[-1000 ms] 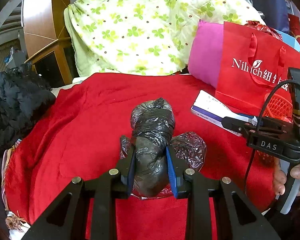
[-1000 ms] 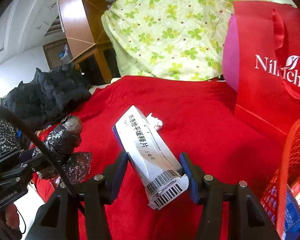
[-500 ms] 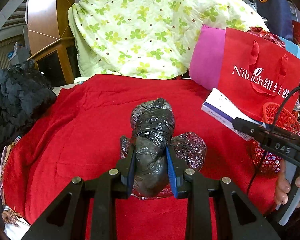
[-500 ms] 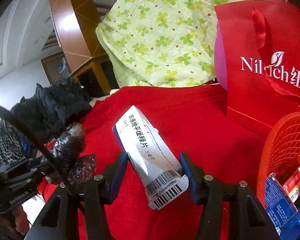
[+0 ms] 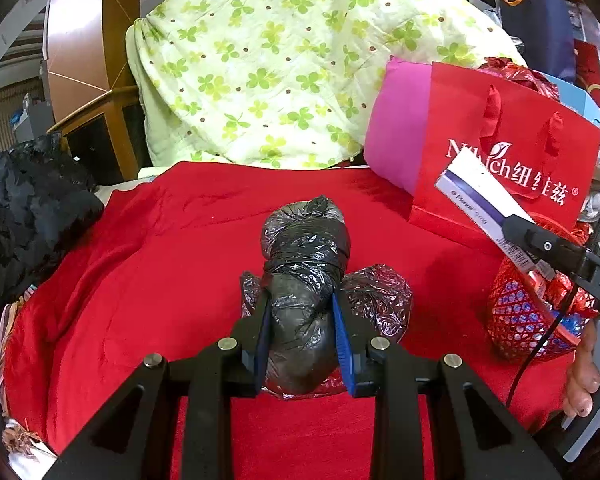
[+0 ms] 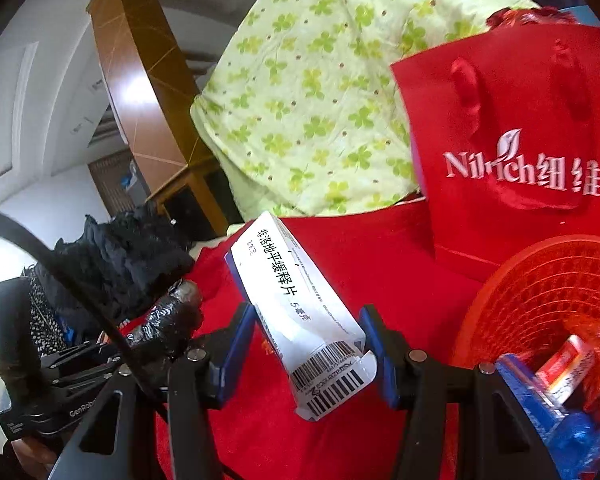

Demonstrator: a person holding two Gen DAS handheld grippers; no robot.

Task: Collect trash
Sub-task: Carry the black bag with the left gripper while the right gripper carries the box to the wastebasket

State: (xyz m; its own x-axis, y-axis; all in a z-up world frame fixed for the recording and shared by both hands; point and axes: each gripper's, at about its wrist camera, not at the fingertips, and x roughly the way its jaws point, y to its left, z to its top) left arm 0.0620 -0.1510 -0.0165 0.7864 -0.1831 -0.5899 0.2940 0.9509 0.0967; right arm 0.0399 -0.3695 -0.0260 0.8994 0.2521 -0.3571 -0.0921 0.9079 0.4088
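The left tongs [image 5: 302,334] clamp a knotted black plastic trash bag [image 5: 306,280] above the red blanket [image 5: 140,280]. The right tongs [image 6: 306,344] grip a white cardboard medicine box [image 6: 296,304] beside the red mesh basket [image 6: 540,280].

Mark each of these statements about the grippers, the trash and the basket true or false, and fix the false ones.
1. The left gripper is clamped on a black plastic bag bundle. True.
2. The right gripper holds a crumpled tissue. False: it holds a white medicine box.
3. The red mesh basket is empty. False: packets already lie inside it.
4. The red paper bag stands behind the basket. True.
5. The bedspread is blue. False: it is red.
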